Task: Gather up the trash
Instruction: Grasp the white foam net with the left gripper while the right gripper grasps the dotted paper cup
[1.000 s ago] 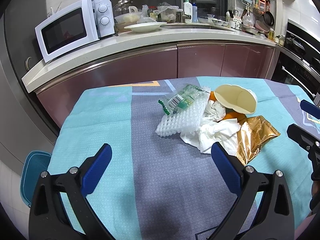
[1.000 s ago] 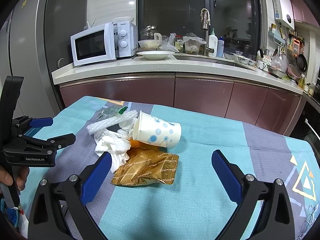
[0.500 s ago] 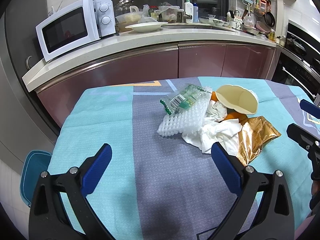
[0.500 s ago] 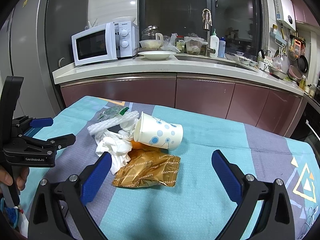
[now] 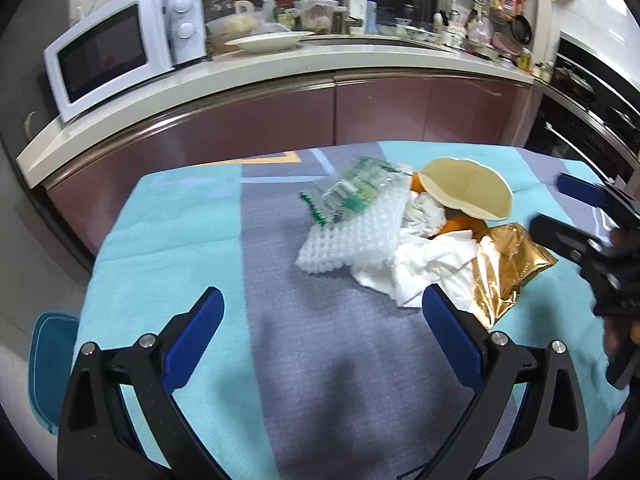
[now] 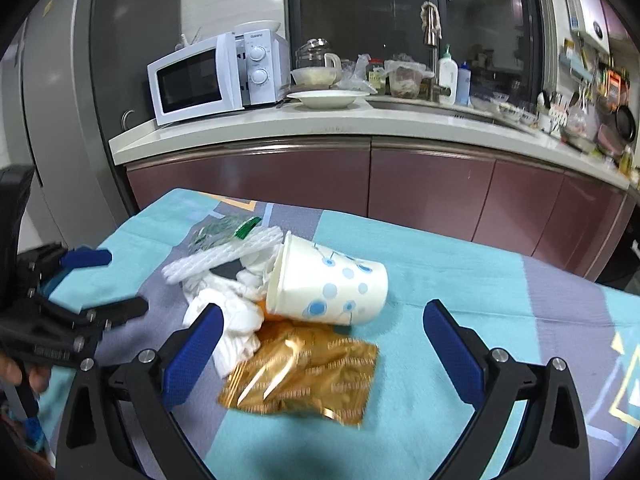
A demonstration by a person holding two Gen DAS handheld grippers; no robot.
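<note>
A heap of trash lies on the table's cloth. A tipped paper cup [image 6: 328, 284] with blue dots shows its mouth [image 5: 466, 194] in the left wrist view. Beside it are crumpled white tissue [image 5: 428, 264], white foam netting [image 5: 354, 236], a green-printed clear wrapper [image 5: 352, 194], orange peel [image 5: 460, 226] and a gold foil packet [image 6: 304, 376]. My left gripper [image 5: 322, 330] is open, short of the heap. My right gripper [image 6: 320, 344] is open, its fingers either side of the gold packet and nothing between its pads.
The table [image 5: 168, 240] carries a teal and grey cloth. Behind it runs a counter [image 6: 360, 128] with maroon cabinets, a white microwave [image 6: 208, 76], a plate [image 6: 326, 98] and a sink area. A teal stool [image 5: 52, 356] sits by the table's left edge.
Both grippers have moved closer to the heap; the right one came forward and down over the gold packet. The trash has not shifted.
</note>
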